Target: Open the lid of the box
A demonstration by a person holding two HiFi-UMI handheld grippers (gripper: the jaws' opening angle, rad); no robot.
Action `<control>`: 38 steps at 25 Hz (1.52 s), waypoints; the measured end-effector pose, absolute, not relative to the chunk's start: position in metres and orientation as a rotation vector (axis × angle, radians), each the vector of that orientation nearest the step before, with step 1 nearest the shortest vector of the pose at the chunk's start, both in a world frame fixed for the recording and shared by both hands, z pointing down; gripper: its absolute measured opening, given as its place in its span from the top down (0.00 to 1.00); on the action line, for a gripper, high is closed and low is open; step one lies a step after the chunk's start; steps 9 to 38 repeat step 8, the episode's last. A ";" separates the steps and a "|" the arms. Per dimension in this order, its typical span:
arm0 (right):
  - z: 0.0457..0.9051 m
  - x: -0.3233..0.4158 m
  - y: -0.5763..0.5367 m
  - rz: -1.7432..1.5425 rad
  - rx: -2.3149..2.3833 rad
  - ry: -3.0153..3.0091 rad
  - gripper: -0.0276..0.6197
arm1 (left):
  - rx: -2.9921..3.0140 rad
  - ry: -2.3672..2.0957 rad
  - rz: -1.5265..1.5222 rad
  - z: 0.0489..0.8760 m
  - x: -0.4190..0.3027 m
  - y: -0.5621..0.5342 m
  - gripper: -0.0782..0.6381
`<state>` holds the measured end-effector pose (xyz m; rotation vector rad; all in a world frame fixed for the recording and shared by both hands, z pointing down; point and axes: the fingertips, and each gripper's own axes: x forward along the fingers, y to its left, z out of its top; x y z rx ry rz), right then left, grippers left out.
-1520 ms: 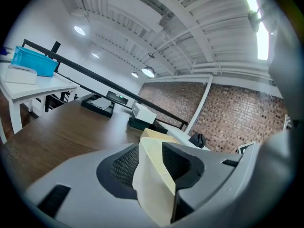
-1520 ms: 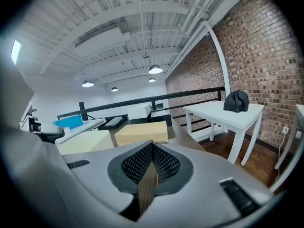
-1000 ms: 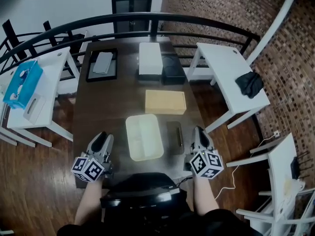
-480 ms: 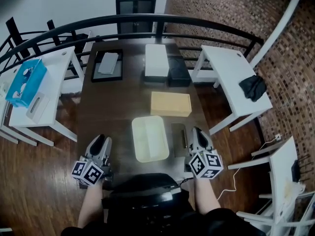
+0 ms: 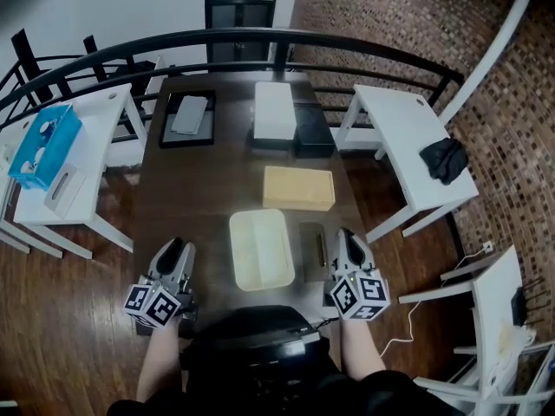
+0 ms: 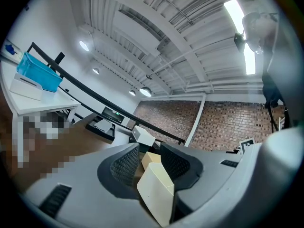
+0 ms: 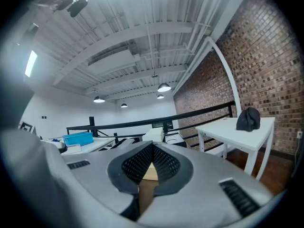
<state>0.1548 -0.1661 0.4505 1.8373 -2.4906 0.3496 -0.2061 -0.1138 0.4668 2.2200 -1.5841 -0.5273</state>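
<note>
Nearest the person, the left gripper [image 5: 173,250] sits at the left edge of the dark table [image 5: 173,189]. Its jaws are spread, with a clear gap between them and nothing held. The right gripper [image 5: 345,237] sits near the right edge with its jaws pressed together at the tips and nothing between them. Between the two grippers, touching neither, the cream box [image 5: 260,250] lies flat on the table with its long side running away from the person. Its lid looks to be on. In the left gripper view a corner of this box [image 6: 156,194] shows through the gap of that gripper [image 6: 149,148]. The right gripper view shows its own tips [image 7: 152,145] meeting. A small dark flat thing [image 5: 312,245] lies just to the right of the box, near the right gripper. Farther along the table is a tan box [image 5: 299,188]. Beyond it a white box [image 5: 274,111] and a black box [image 5: 314,131] lie side by side, and a black tray [image 5: 166,133] lies to their left. A white side table [image 5: 95,146] on the left carries a blue box [image 5: 43,141], and another side table [image 5: 408,137] on the right carries a black cloth [image 5: 444,159]. A curved black railing [image 5: 347,42] runs behind it all.
</note>
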 end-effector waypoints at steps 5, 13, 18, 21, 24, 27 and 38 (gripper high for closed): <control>0.451 0.155 -0.168 0.358 1.821 -2.514 0.95 | 2.217 -1.571 -0.535 0.465 -0.203 -0.116 0.71; 0.444 0.156 -0.173 0.341 1.817 -2.529 0.95 | 2.207 -1.560 -0.550 0.464 -0.203 -0.118 0.71; 0.444 0.156 -0.173 0.341 1.817 -2.529 0.95 | 2.207 -1.560 -0.550 0.464 -0.203 -0.118 0.71; 0.444 0.156 -0.173 0.341 1.817 -2.529 0.95 | 2.207 -1.560 -0.550 0.464 -0.203 -0.118 0.71; 0.444 0.156 -0.173 0.341 1.817 -2.529 0.95 | 2.207 -1.560 -0.550 0.464 -0.203 -0.118 0.71; 0.444 0.156 -0.173 0.341 1.817 -2.529 0.95 | 2.207 -1.560 -0.550 0.464 -0.203 -0.118 0.71; 0.444 0.156 -0.173 0.341 1.817 -2.529 0.95 | 2.207 -1.560 -0.550 0.464 -0.203 -0.118 0.71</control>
